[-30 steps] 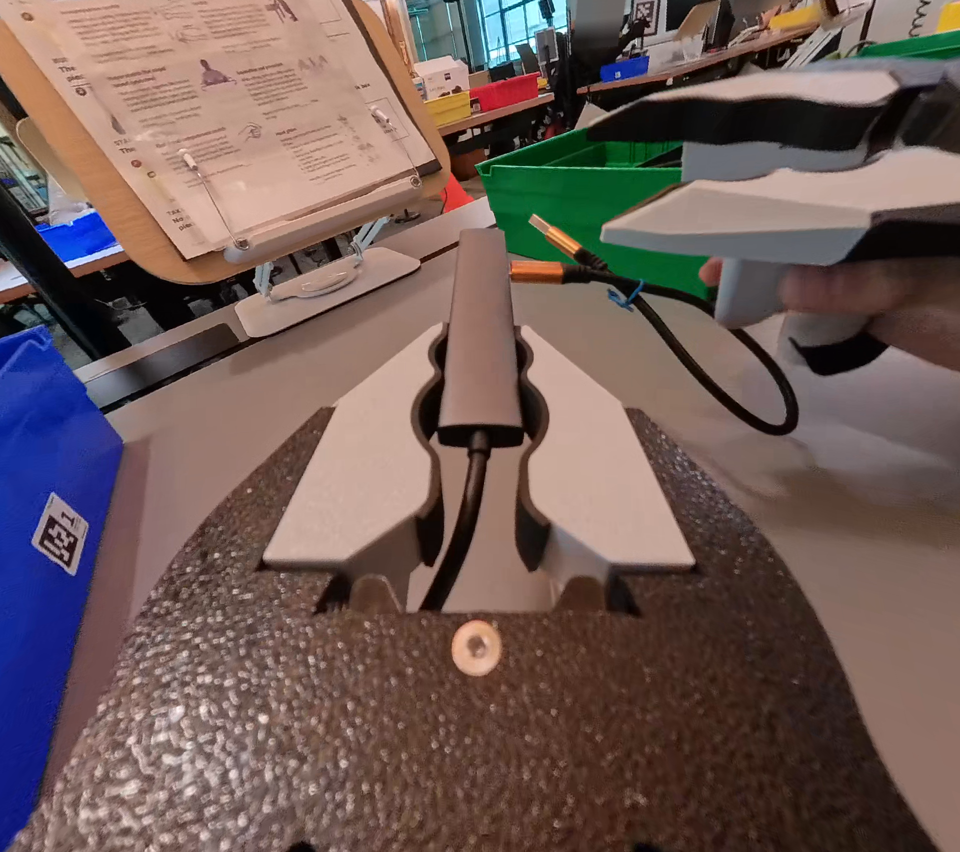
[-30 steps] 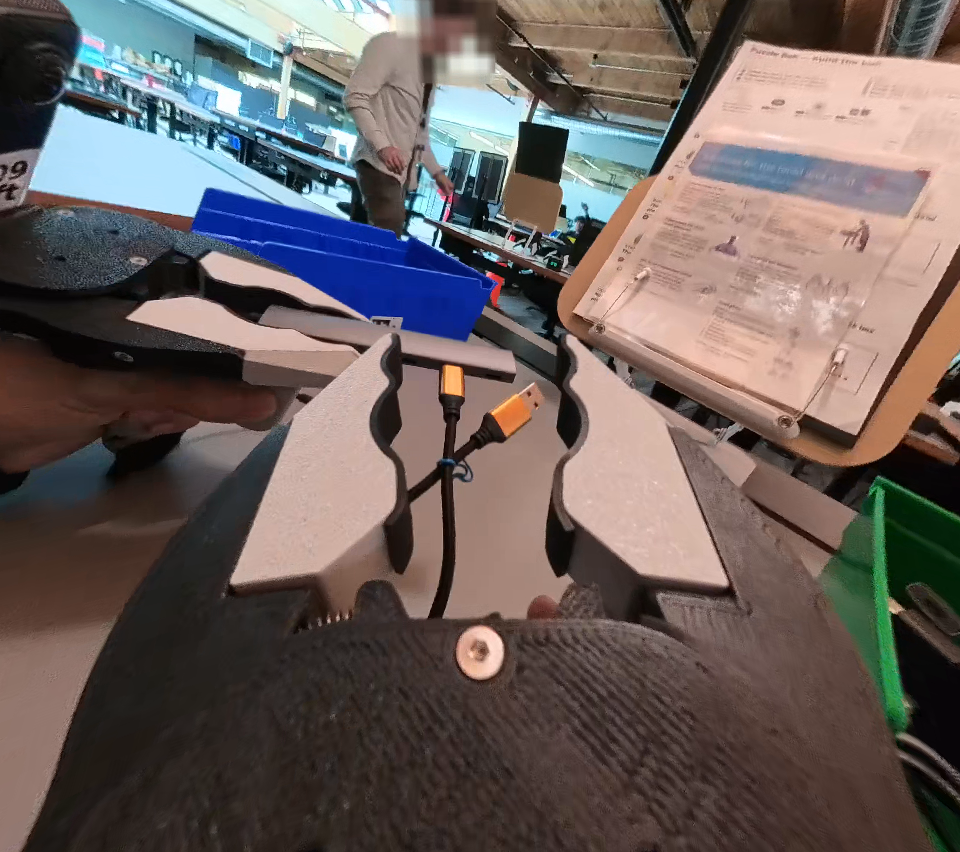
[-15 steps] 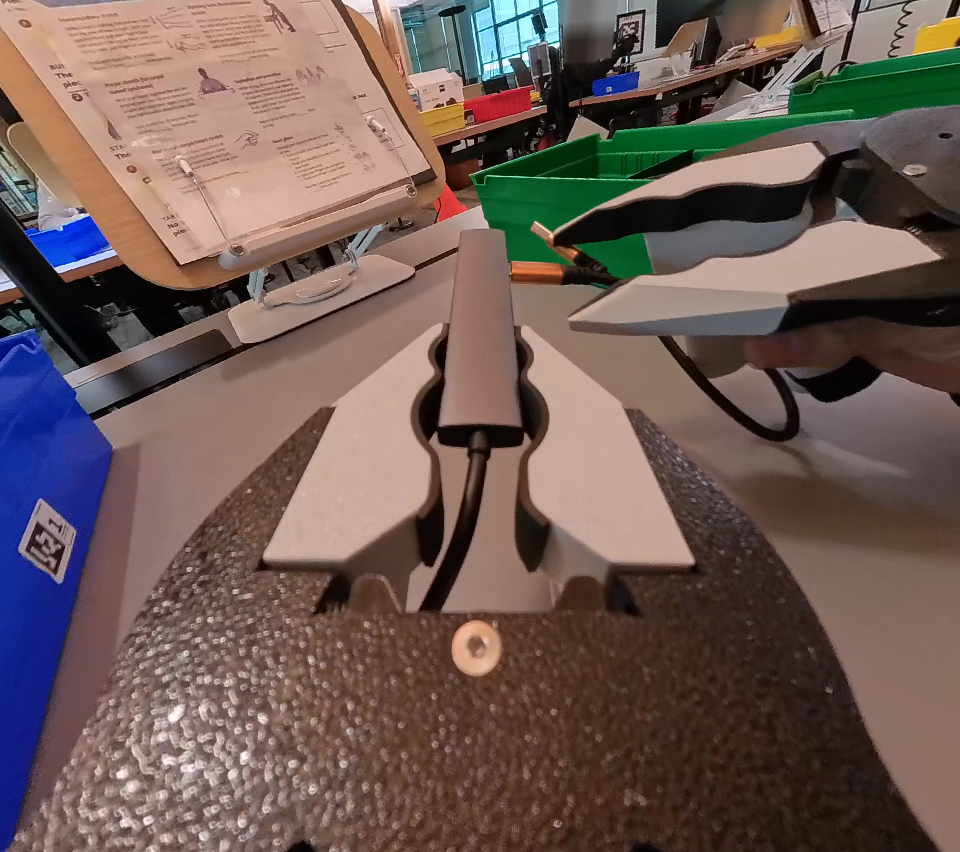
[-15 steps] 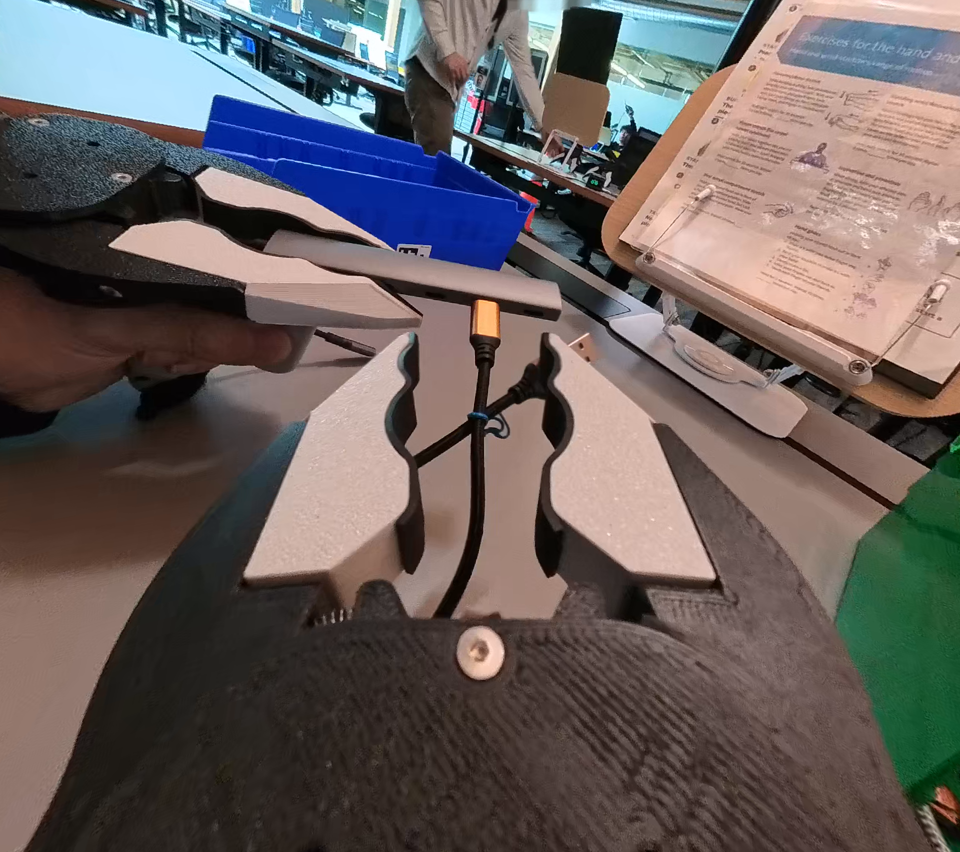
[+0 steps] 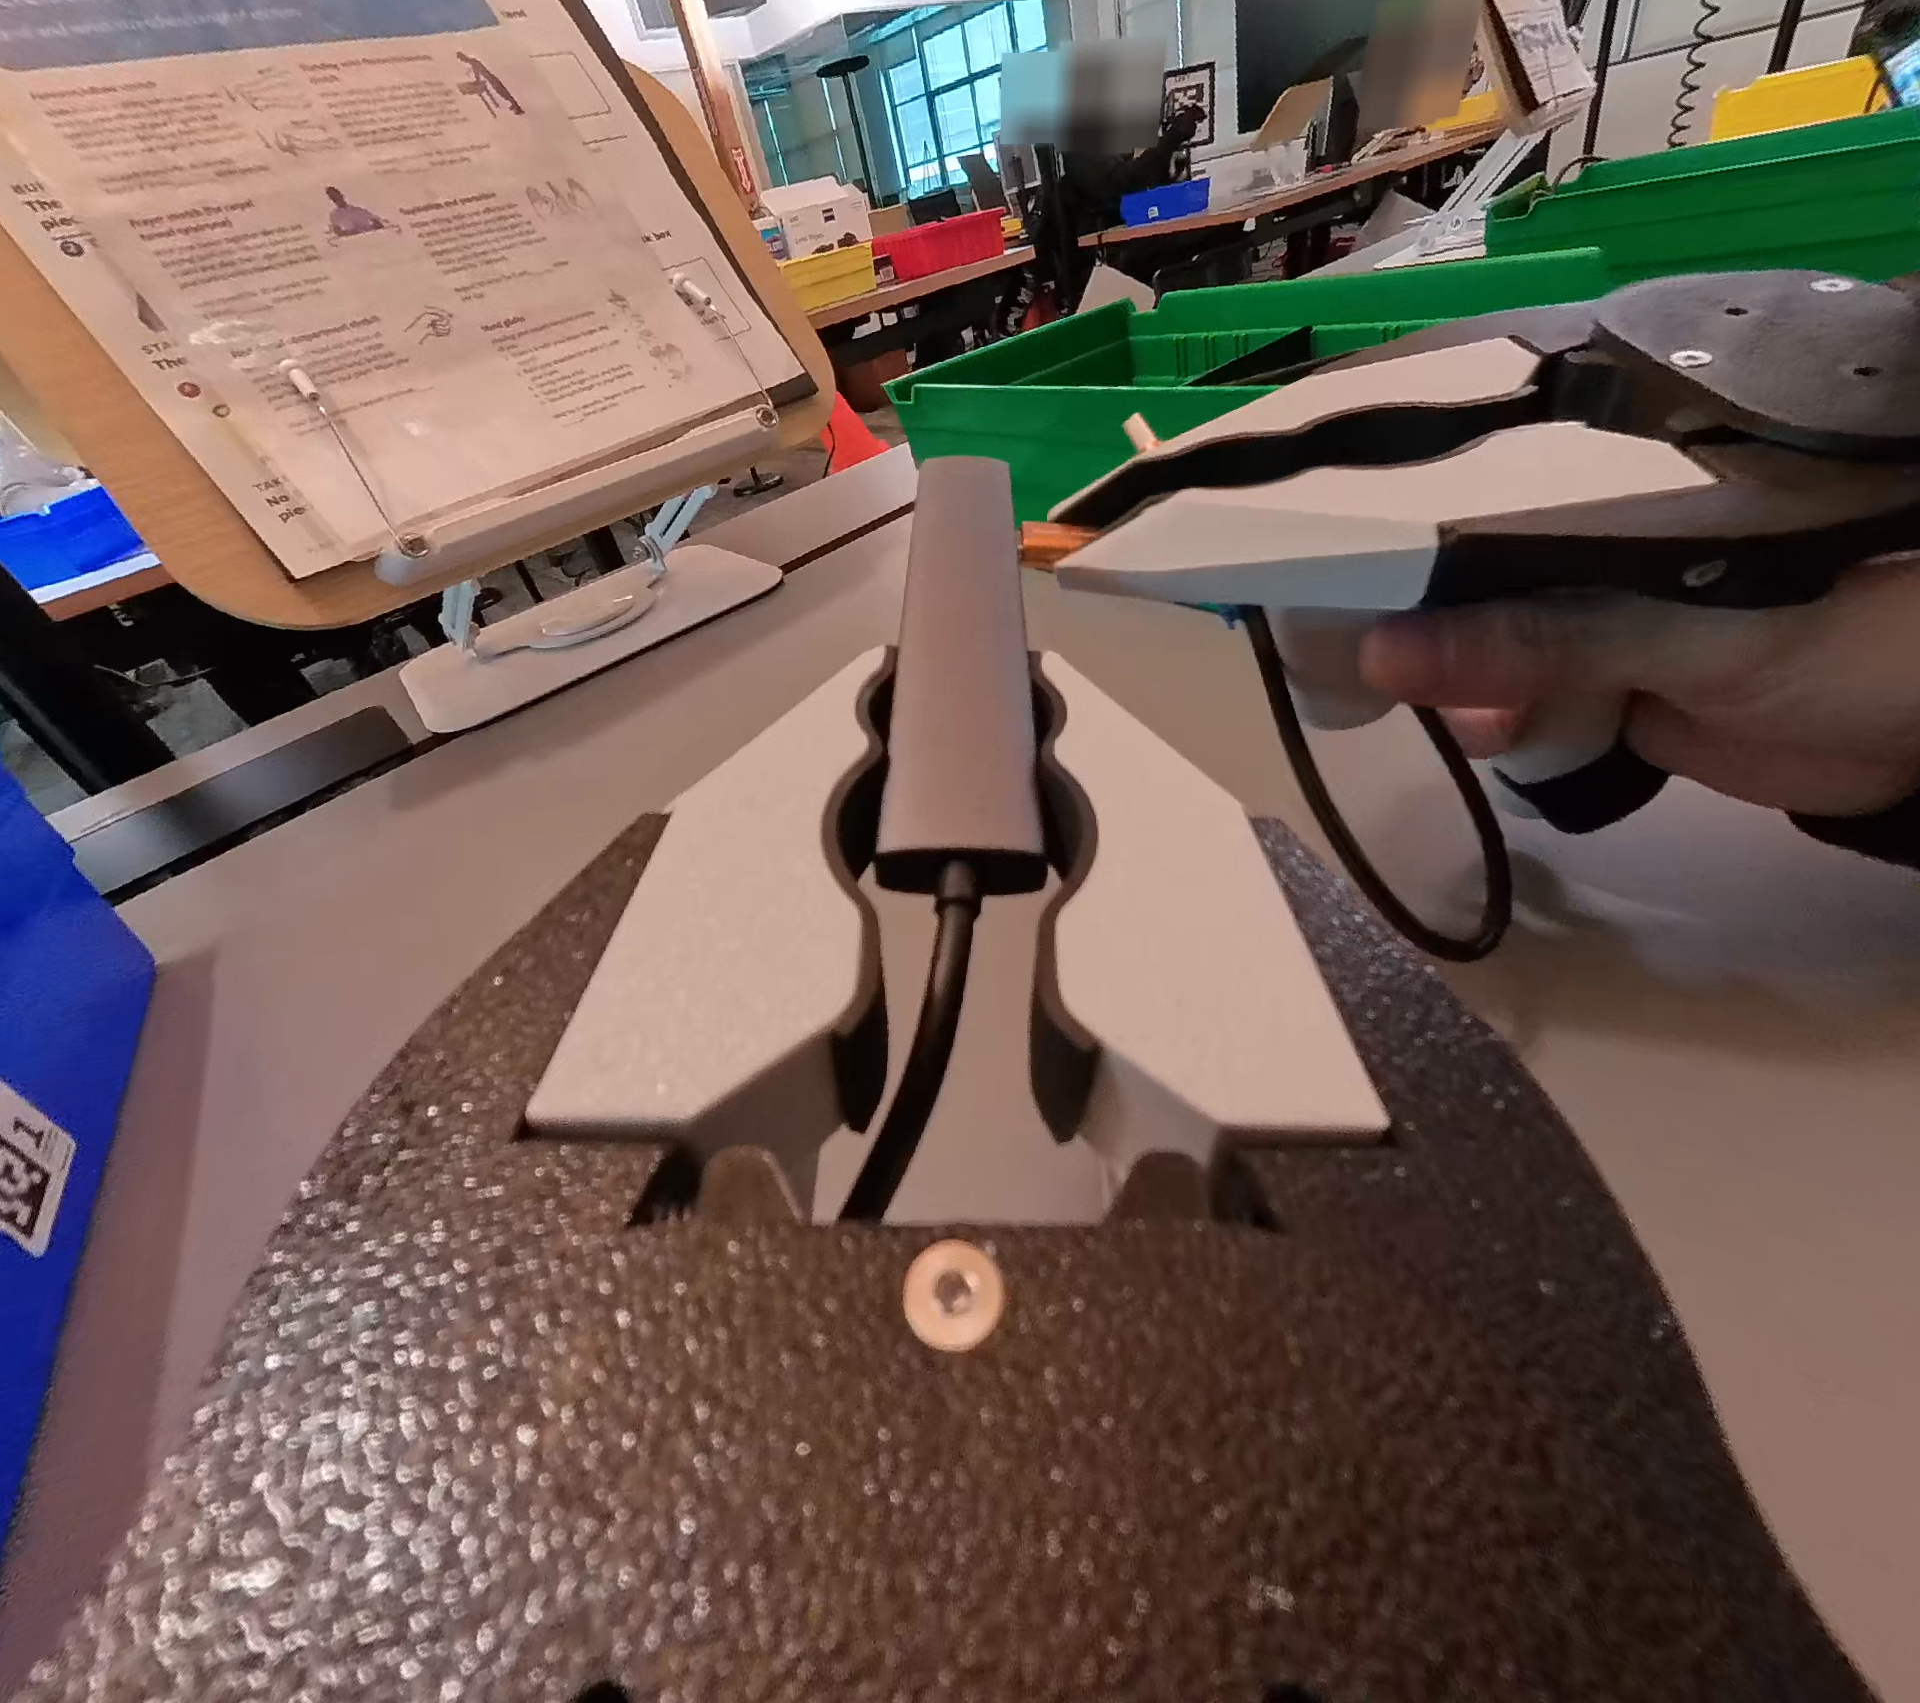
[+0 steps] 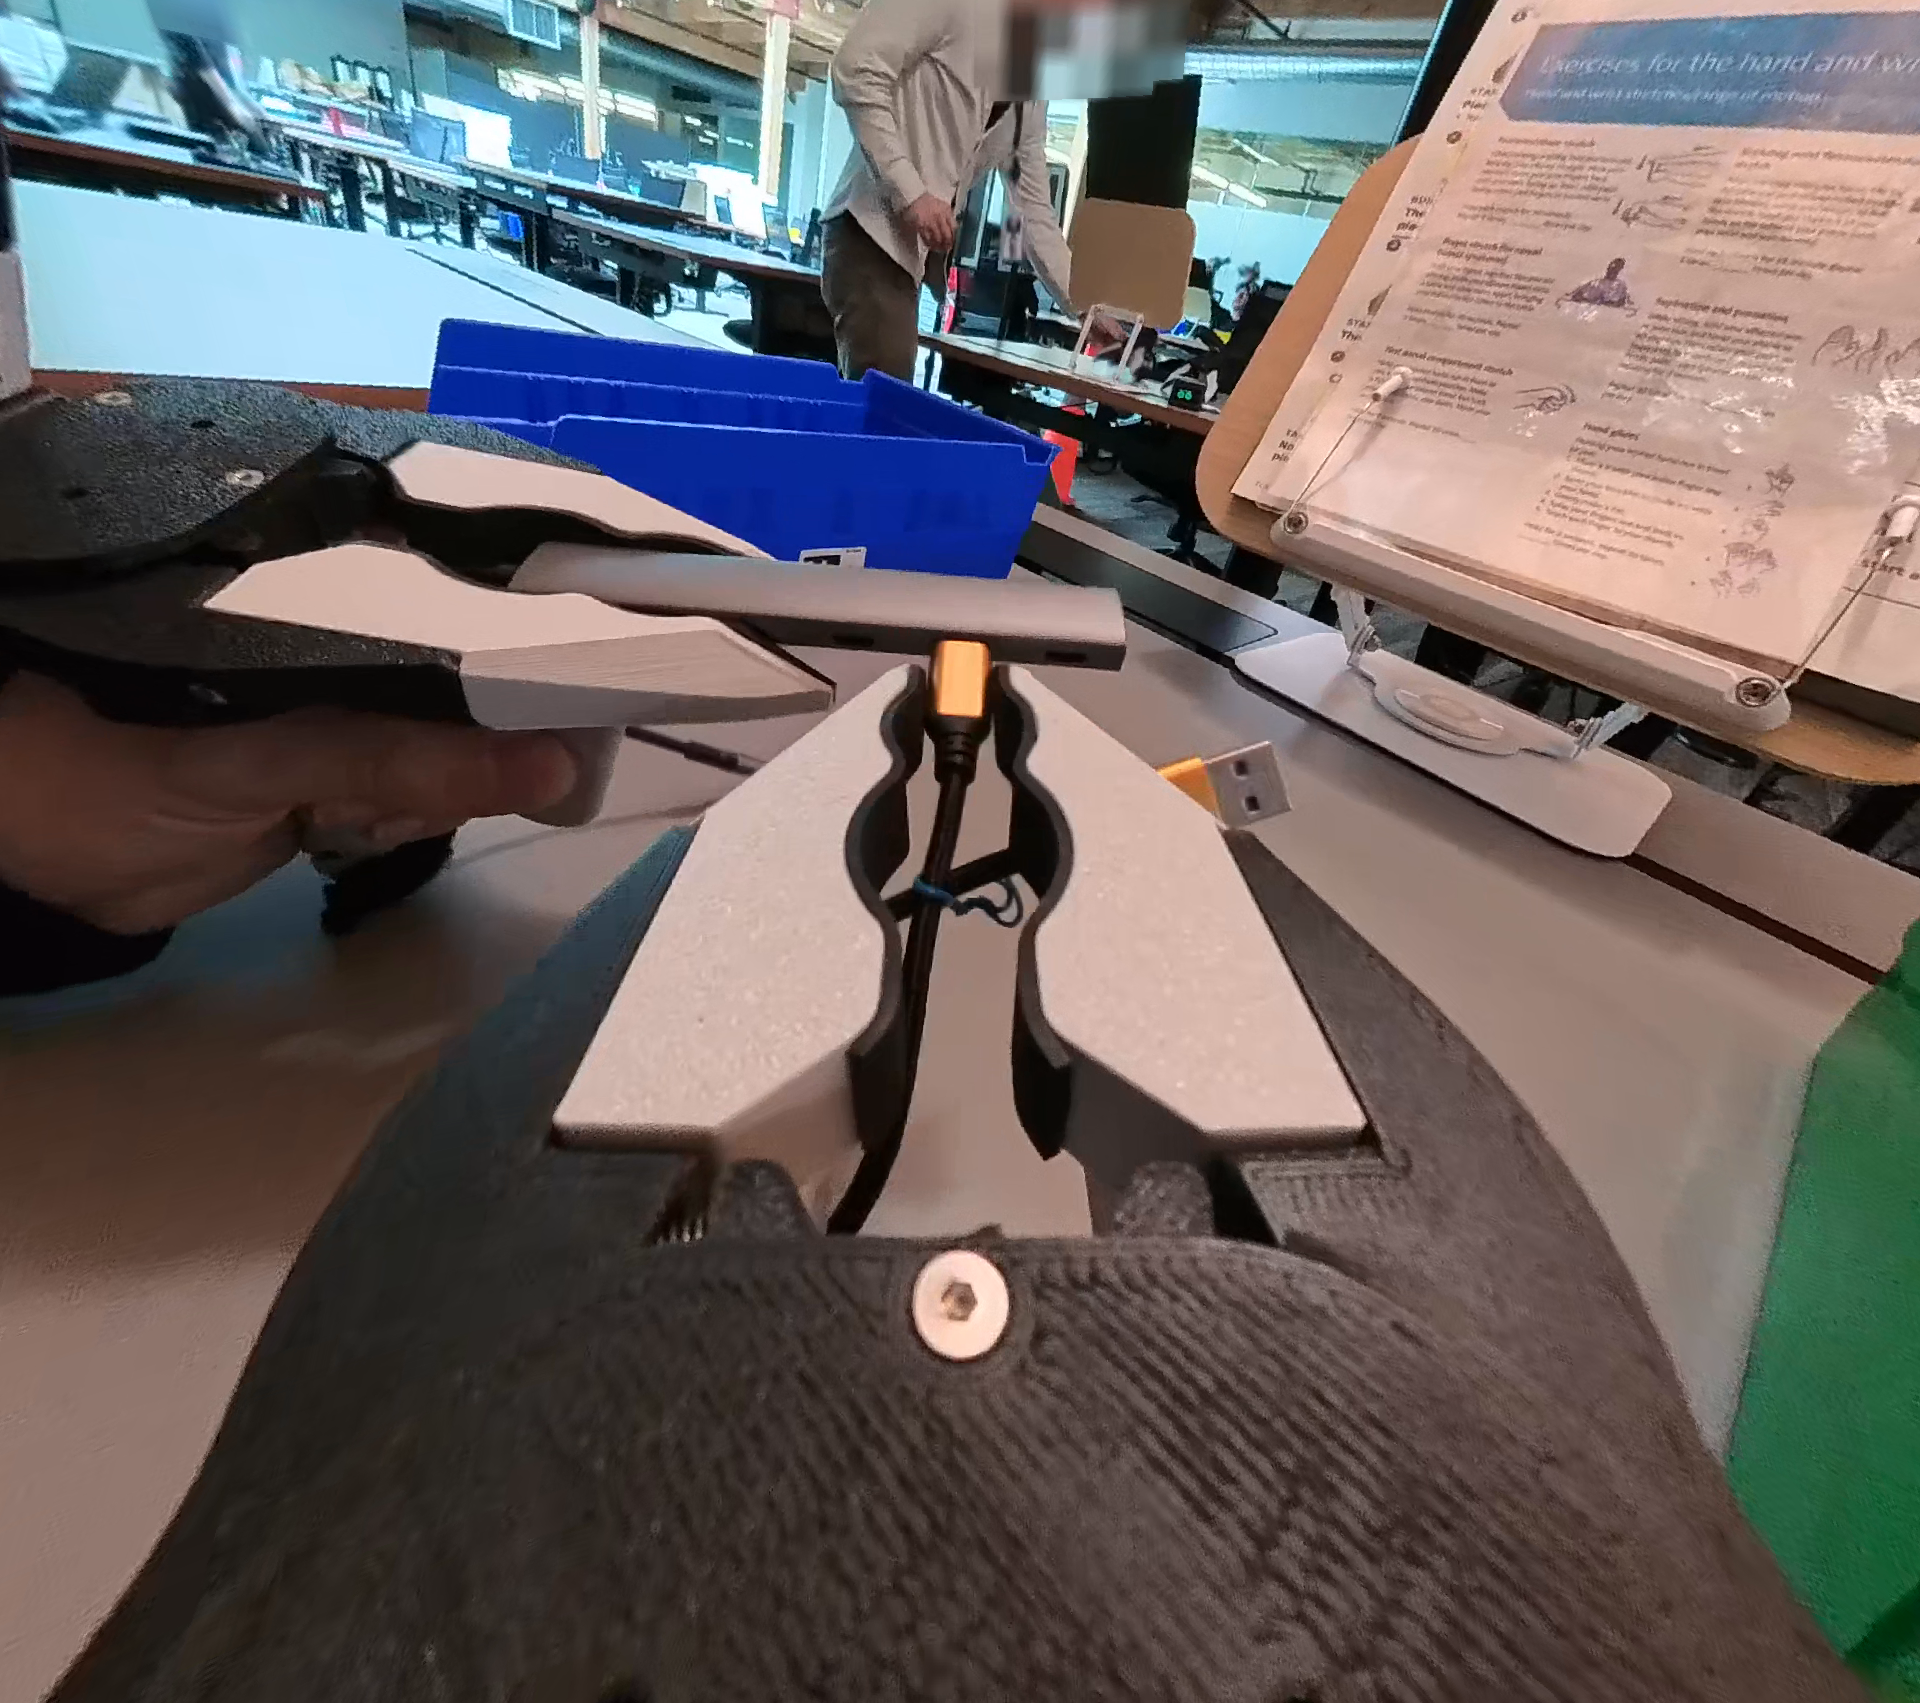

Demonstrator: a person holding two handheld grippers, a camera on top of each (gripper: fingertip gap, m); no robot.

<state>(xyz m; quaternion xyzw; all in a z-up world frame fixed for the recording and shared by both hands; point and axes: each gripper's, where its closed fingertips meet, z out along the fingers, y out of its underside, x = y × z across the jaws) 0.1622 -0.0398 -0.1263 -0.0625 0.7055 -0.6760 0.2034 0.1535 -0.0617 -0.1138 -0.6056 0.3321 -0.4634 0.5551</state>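
Observation:
My left gripper (image 5: 956, 666) is shut on a long grey USB hub (image 5: 961, 604), held level above the table, its black lead trailing back between the fingers. My right gripper (image 6: 961, 682) is shut on the orange plug (image 6: 958, 682) of a black cable (image 6: 914, 978). The plug's front end meets the hub's side (image 6: 831, 604) and its metal tip is hidden. In the left wrist view the right gripper (image 5: 1081, 536) comes in from the right, with the plug (image 5: 1039, 547) at its tips. The cable's other orange USB plug (image 6: 1236, 786) hangs free to the right.
A wooden document stand with a printed sheet (image 5: 364, 199) stands at the back of the grey table (image 5: 1662, 1082). A green bin (image 5: 1143, 375) is on the right side and a blue bin (image 6: 727, 469) on the left. A person (image 6: 914, 199) stands at a far table. The grippers are tip to tip, or close to it.
My right gripper was open around the cable. It has moved in toward the hub and shut on the orange plug. The left gripper has kept hold of the hub.

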